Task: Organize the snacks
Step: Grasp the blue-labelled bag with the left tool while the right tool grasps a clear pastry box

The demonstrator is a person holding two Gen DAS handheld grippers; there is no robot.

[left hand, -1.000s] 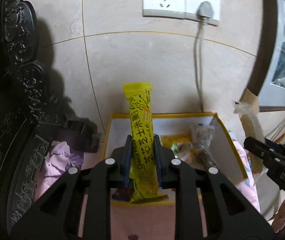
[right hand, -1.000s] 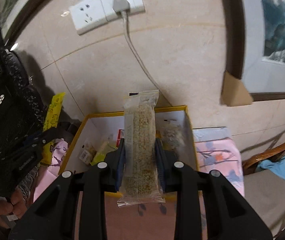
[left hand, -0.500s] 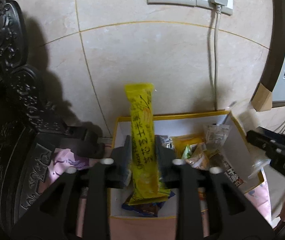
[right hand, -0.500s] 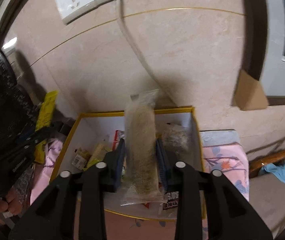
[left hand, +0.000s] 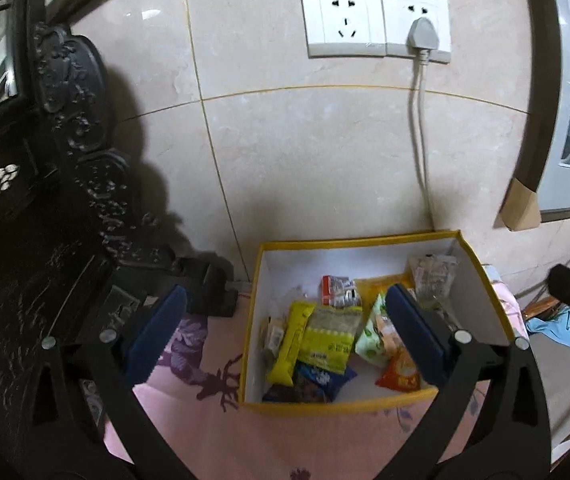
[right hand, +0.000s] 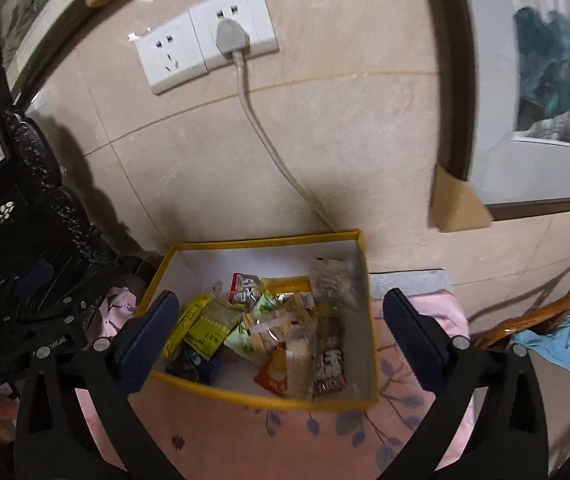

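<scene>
Two hand-held grippers hover above a yellow-rimmed box (left hand: 481,276) of snacks set on a pink floral cloth (left hand: 205,416) against a tiled wall, in the lower centre of both wrist views. The left gripper (left hand: 285,330) and the right gripper (right hand: 281,338) are both opening, their blue-padded jaws already spread wide, with nothing between them but the view down into the box. Inside lies a jumble of small packets: a long yellow bar (left hand: 287,346) at lower left of the pile beside a yellow-green packet (left hand: 331,338), an orange pouch (right hand: 275,374) and a clear-wrapped grain bar (right hand: 299,364) towards the right, and a red-and-white packet (left hand: 339,290) further back. A double wall socket (left hand: 377,20) with one plug in it sits at the top of the left wrist view, and dark carved furniture (left hand: 73,128) fills the left edge. The packets look light, soft and crinkly, their film probably slippery and the bars inside likely brittle, so a gentle pinch across the middle of a wrapper's narrow width, rather than on a sealed end, seems the safest hold.
</scene>
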